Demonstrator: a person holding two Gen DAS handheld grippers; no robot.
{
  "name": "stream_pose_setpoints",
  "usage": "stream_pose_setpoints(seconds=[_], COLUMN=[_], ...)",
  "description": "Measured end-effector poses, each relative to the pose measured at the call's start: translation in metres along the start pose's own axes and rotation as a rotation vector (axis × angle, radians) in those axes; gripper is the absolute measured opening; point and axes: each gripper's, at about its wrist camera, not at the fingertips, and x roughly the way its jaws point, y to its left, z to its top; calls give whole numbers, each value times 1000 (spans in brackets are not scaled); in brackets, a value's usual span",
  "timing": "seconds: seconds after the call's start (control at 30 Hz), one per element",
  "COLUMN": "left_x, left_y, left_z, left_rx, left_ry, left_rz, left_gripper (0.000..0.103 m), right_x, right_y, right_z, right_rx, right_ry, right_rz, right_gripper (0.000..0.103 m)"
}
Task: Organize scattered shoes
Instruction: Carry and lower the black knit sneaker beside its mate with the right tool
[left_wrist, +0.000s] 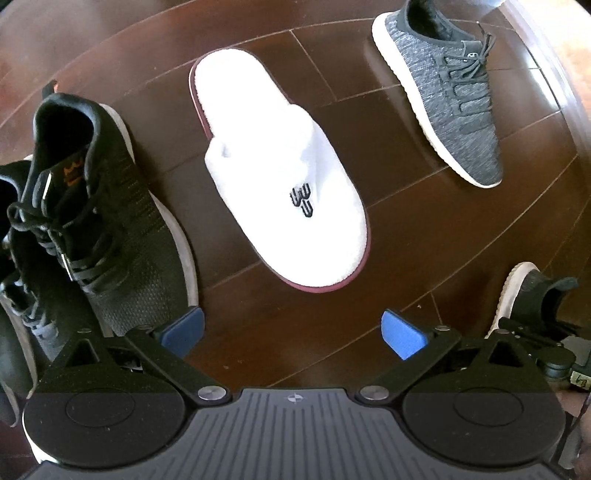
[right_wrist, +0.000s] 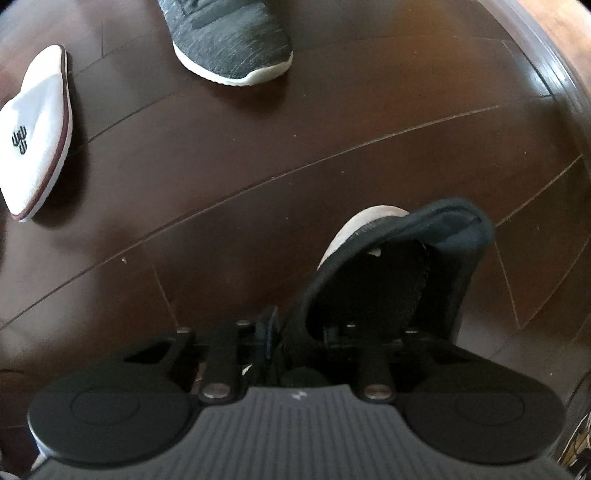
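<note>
Left wrist: slipper (left_wrist: 280, 184) toe nearest, lengthwise

A: Where does the left wrist view look from?
B: Above the left gripper (left_wrist: 291, 332), angled down at the wood floor (left_wrist: 258, 332), fairly near.
A: The right wrist view?
B: Lower, closer to the floor. Both views share the white slipper (left_wrist: 280, 184), ahead of the left gripper, and the grey sneaker (left_wrist: 443, 107).

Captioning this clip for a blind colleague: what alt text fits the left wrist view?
The open left tool hovers over a dark wood floor, facing a white slipper. Black sneakers lie left; a grey knit sneaker lies upper right.
</note>
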Motion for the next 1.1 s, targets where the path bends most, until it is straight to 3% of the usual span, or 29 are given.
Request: stream_pose_setpoints(seconds=[0.23,0.57,1.1], left_x=[4,-4,-18], left_y=[6,16,33], left_z=[8,24,56], left_rx=[-13,-22,-103], left_ry=[19,-31,-110], left_rz=[-25,-13,21], left_gripper=[103,103,103], right_x=[-8,-25,-36], right_y=[8,22,26], right_z=[7,29,173], right_rx=[-99,-300,-712], right_ry=[6,-5,-143], right_rz=[-57,-134,-233], right_gripper=[18,16,16])
